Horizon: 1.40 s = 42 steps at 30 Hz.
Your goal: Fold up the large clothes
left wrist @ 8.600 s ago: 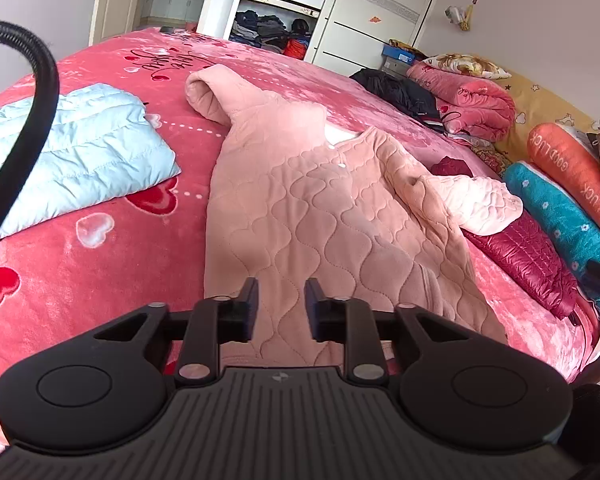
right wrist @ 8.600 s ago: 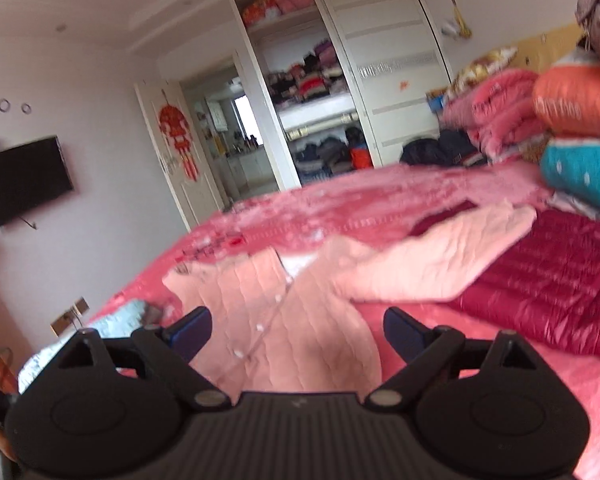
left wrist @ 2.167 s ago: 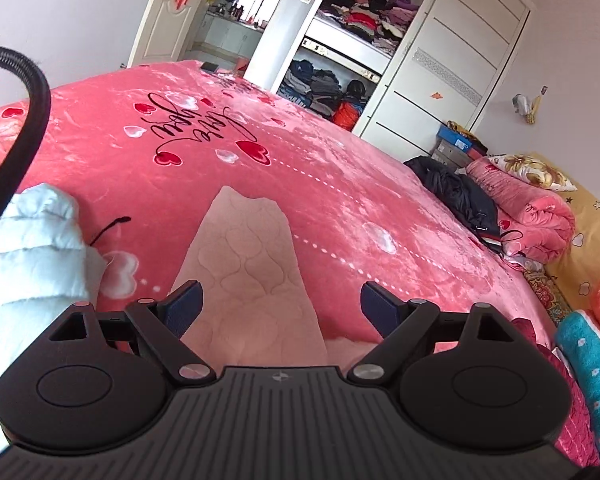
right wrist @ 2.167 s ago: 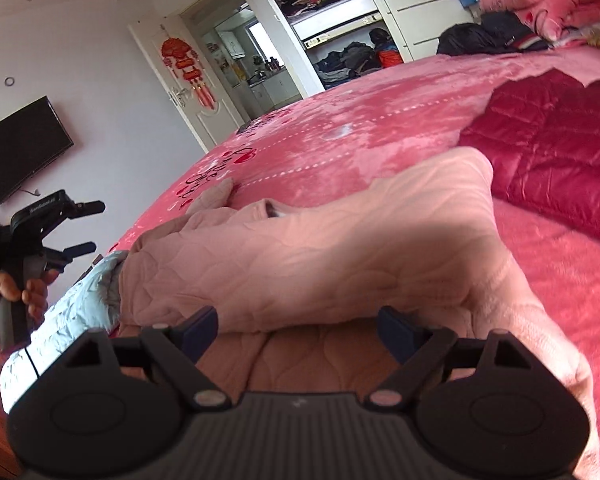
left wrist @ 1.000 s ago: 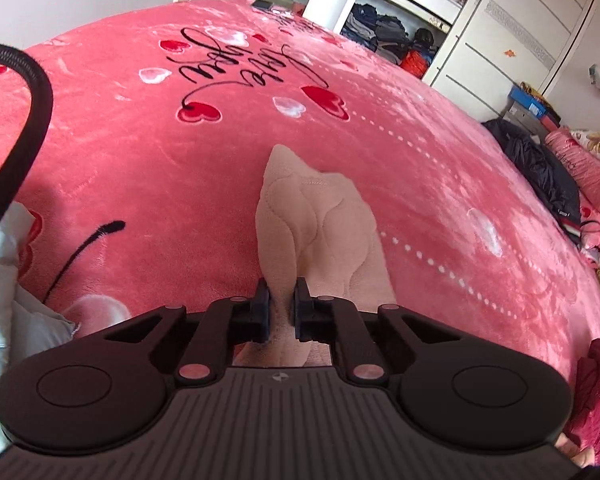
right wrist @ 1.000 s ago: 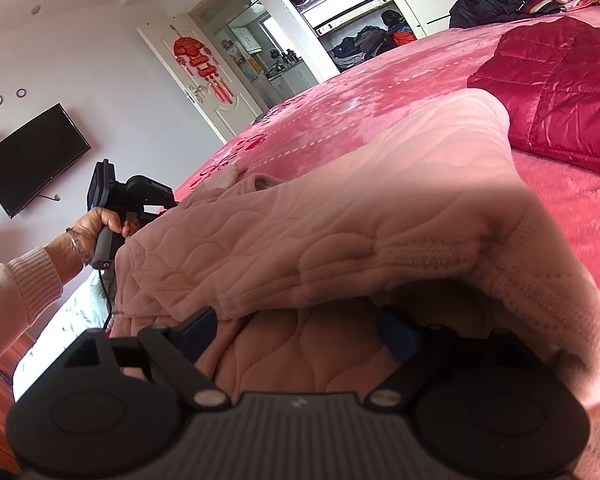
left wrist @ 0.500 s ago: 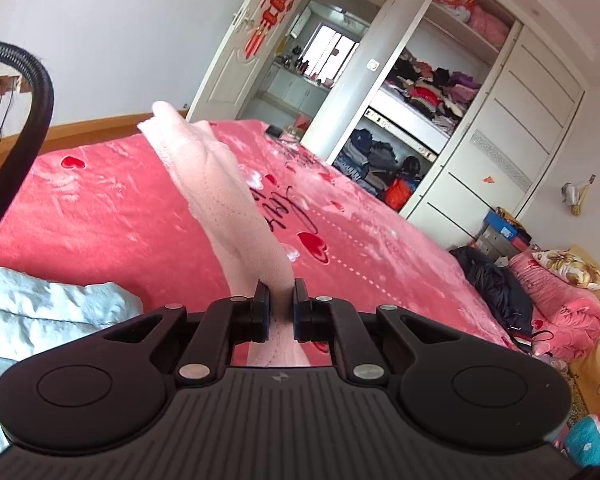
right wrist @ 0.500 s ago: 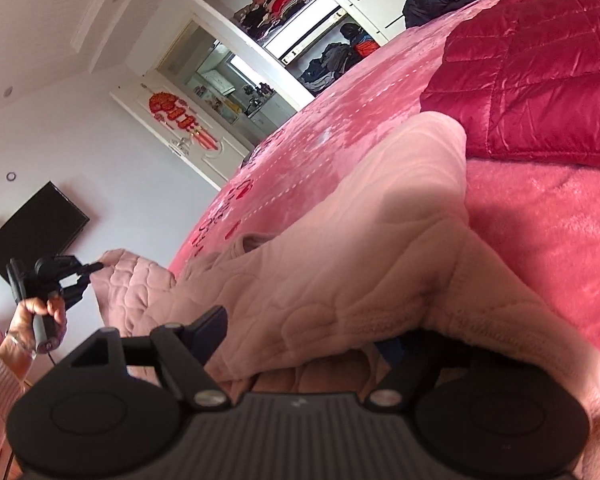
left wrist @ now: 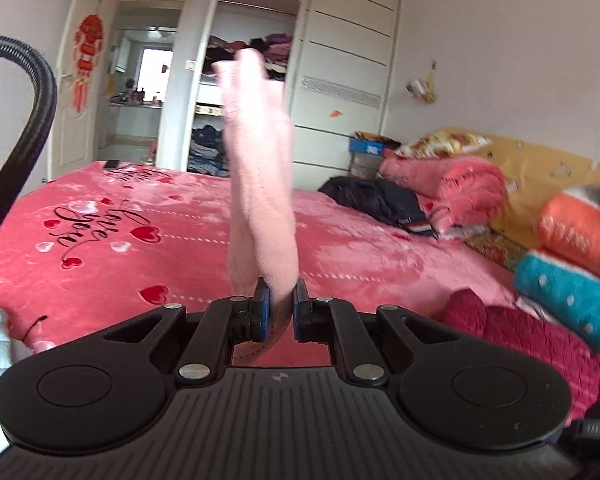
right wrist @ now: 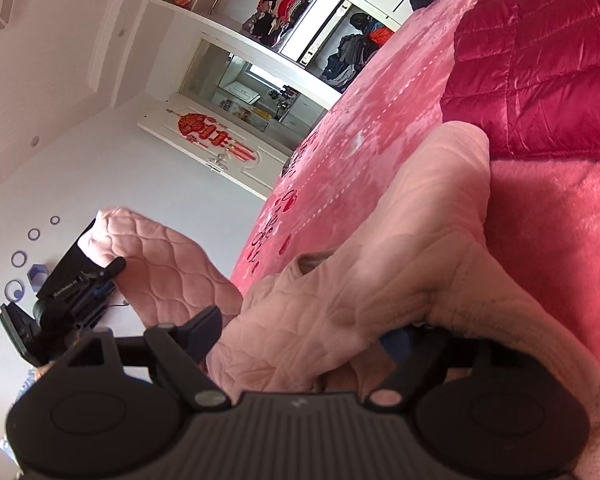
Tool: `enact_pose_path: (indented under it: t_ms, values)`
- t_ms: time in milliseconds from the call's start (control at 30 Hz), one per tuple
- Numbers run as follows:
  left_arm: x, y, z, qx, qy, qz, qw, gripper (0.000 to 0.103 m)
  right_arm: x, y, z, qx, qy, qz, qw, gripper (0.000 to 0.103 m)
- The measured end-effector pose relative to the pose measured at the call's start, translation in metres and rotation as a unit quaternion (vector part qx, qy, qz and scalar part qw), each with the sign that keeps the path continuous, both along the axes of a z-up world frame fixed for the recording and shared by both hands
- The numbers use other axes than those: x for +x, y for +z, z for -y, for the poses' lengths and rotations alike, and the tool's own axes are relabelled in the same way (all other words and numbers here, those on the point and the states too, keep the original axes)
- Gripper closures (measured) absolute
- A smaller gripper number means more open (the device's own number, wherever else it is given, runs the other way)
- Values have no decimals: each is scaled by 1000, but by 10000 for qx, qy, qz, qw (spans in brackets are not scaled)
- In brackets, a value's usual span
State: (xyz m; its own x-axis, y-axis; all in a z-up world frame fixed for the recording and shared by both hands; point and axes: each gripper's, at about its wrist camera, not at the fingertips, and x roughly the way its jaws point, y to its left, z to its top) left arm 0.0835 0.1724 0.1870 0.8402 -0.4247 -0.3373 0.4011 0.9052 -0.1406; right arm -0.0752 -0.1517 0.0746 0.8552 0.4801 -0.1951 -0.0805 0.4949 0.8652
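Pale pink quilted jacket (right wrist: 380,280), red heart-printed bedspread (left wrist: 180,248), seemingly crimson quilted coat (right wrist: 540,60).

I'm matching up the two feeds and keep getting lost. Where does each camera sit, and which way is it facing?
Left wrist: on the left gripper, which is shut on the pink sleeve, facing over the bed towards the wardrobe.
Right wrist: on the right gripper, rolled sideways, among folds of the pink garment; jaws wide.
Shared: sleeve, bed, wardrobe; the right view also shows the left gripper.
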Motion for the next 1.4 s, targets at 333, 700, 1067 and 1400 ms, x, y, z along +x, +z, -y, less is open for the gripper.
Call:
enact_pose_path:
  t_ms: [333,700,1067,1400]
  values:
    - [-17,-96,69,854,-742,-702,9911,93,-29,7,33,478,-25,-82,9988,20]
    - [-50,-125,58,1302,-887,-617,9856,92,-10,17,28,141,-319,491,9982,32]
    - [-73,-130,66,1311,-1138,-581,9831,90,36,-16,-12,-260,-189,-398,9987,84]
    - [-90,-99,42,1009,-1378,-533,9839,46,10,28,-4,-1038,-801,271,9910,98]
